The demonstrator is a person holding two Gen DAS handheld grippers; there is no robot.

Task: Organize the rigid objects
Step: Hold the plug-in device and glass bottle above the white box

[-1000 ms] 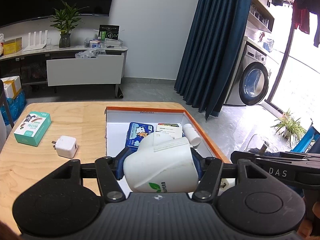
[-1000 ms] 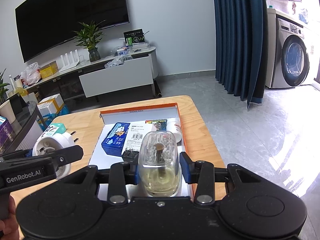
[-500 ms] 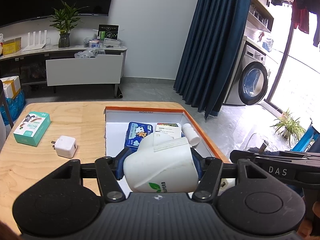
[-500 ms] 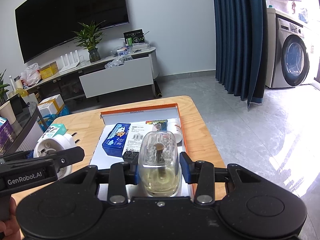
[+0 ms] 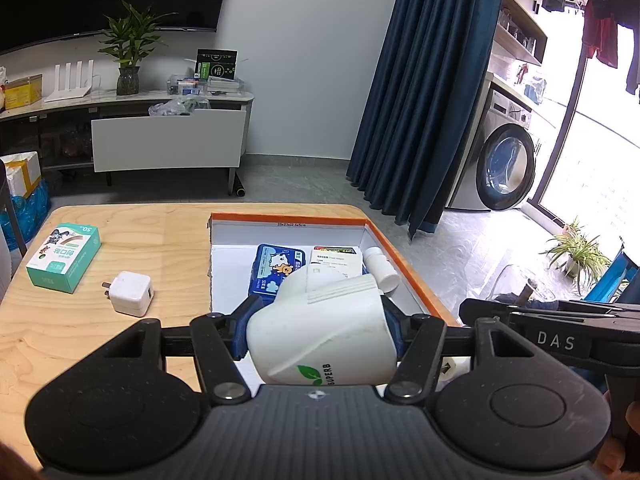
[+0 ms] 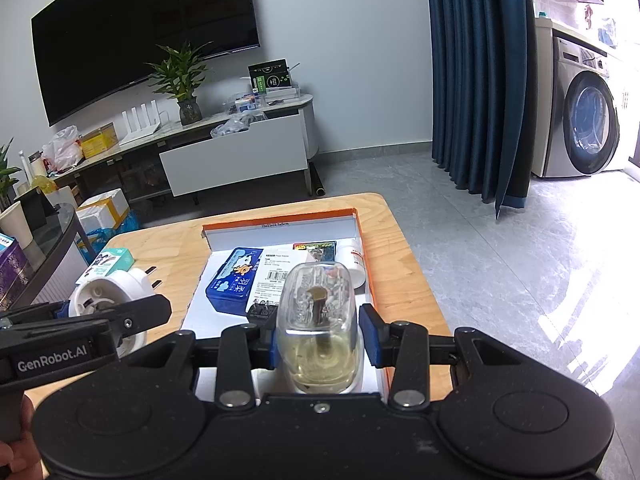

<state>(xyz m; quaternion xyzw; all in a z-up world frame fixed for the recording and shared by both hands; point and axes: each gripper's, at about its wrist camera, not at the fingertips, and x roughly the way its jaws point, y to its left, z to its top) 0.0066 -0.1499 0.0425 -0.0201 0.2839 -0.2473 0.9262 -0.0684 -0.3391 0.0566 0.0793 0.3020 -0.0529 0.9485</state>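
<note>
- You are holding a white bottle (image 5: 324,336) in the left tongs (image 5: 320,330), both pads pressing its sides, its long axis running forward along the fingers.
- You are gripping a clear glass bottle (image 6: 318,332) in the right tongs (image 6: 319,334), closed on its sides, its top pointing away from you.
- Both loads are hovering over the near end of the open box (image 5: 288,220), which is lying just ahead and below, so each placement likely calls for lowering forward.
- The box is already holding a blue tin (image 5: 278,270), a card pack (image 5: 334,262) and a small white vial (image 5: 380,266).
- A charger (image 5: 130,294) and a green carton (image 5: 64,258) are sitting out on the desk (image 5: 160,240), nearer your left hand.
- The desk is pale wood, in a living room with a tiled floor.
</note>
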